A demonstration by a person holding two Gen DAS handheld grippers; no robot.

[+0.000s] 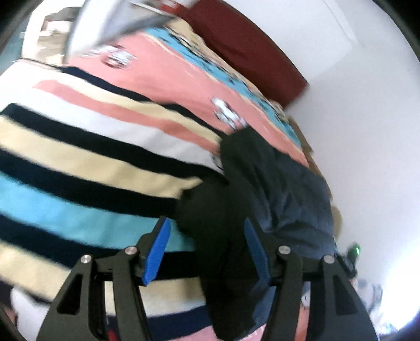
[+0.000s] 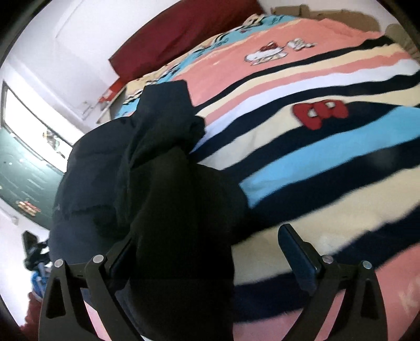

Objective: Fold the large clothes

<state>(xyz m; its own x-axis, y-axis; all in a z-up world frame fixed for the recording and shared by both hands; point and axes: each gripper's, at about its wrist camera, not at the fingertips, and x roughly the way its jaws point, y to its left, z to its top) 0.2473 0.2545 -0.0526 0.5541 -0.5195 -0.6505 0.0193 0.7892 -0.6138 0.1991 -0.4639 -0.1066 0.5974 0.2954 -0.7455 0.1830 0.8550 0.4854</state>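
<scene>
A black garment lies bunched on the striped bedspread, partly over a dark navy garment. My left gripper is open, its blue pads apart; the black cloth runs between them, and a gap shows at the left pad. In the right wrist view the same black garment drapes over the navy one. It covers the left finger of my right gripper. That gripper is wide open, and its right finger stands free above the bedspread.
A dark red headboard stands against a white wall. A blurred pale object hangs at the top of the left wrist view. A bright window and floor clutter lie left of the bed.
</scene>
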